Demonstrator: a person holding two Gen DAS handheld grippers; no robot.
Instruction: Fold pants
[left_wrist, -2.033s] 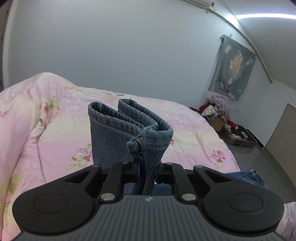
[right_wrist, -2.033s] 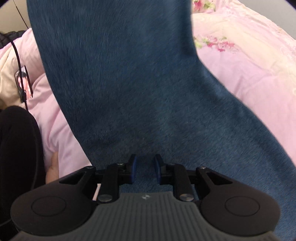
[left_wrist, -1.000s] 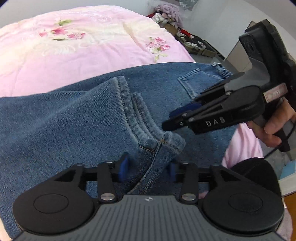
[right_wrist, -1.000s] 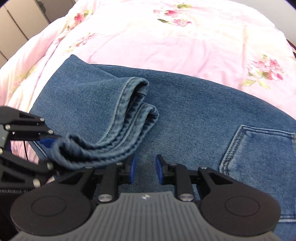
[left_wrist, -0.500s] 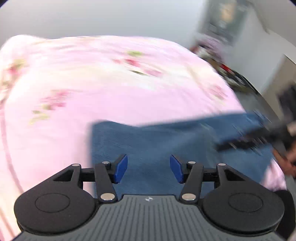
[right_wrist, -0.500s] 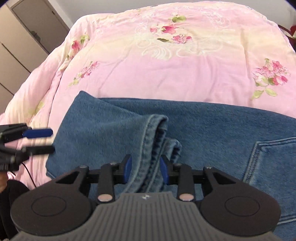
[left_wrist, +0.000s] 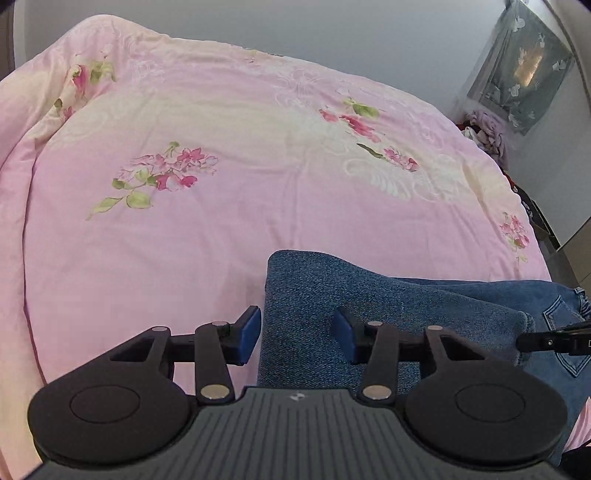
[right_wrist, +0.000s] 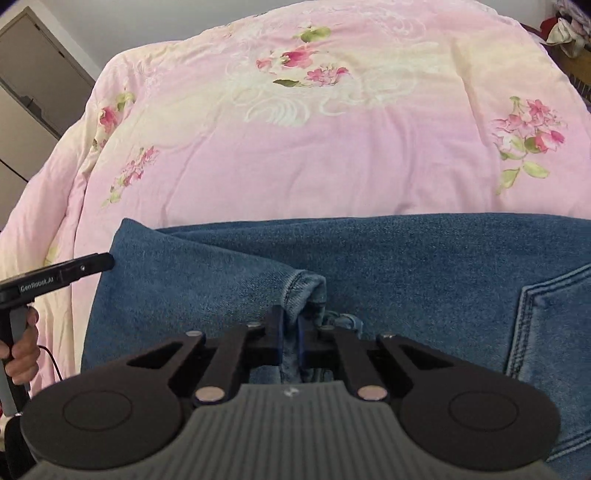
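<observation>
Now lying folded across the near edge of the pink floral quilt, long axis running side to side, folded end toward the left and back pocket toward the right: the jeans. Having let go since a second ago, left gripper hovering wide open over the folded corner, gripping nothing. Meanwhile closing tight on the leg hems, having stood open moments earlier: right gripper.

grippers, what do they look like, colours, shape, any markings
Both the left gripper and right gripper are matte black with a ribbed grey body, two round discs, silver rivets on linkage bars and blue pads. White lettering "GenRobot.AI" runs along the left one's side; a thin cable hangs below it.
</observation>
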